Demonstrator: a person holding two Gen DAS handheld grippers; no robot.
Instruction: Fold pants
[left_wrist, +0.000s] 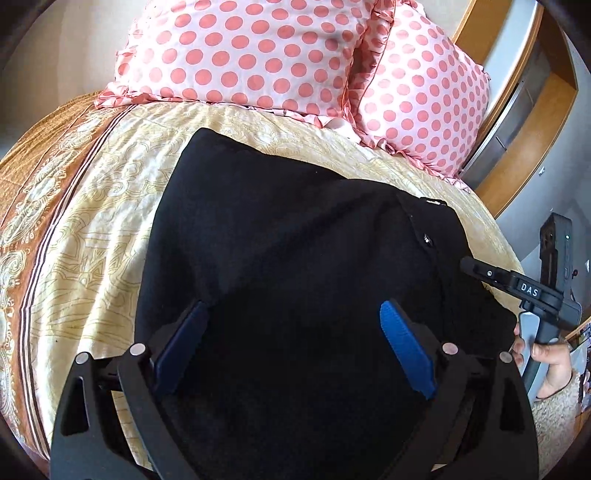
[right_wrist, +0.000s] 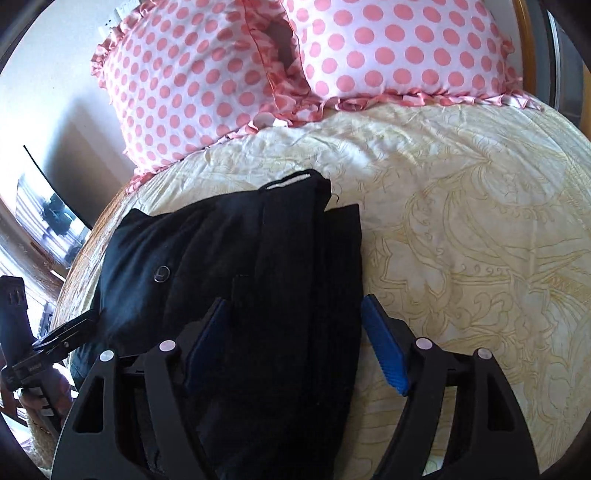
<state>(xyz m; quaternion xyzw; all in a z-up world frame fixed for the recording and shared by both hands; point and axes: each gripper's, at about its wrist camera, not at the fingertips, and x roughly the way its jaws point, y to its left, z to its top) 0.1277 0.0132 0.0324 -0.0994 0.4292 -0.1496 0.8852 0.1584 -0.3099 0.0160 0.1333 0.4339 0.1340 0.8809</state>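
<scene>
Two black hand-held grippers hover over folded black fabric pants (left_wrist: 295, 236) lying on a cream paisley bedspread (left_wrist: 110, 206) below pink polka-dot pillows (left_wrist: 251, 55). The left gripper (left_wrist: 295, 332) is spread, blue pads clear of the cloth; the right gripper (right_wrist: 291, 332) straddles the pants' right edge, released.

Both tools (left_wrist: 293, 314) (right_wrist: 293, 310) wide apart
</scene>
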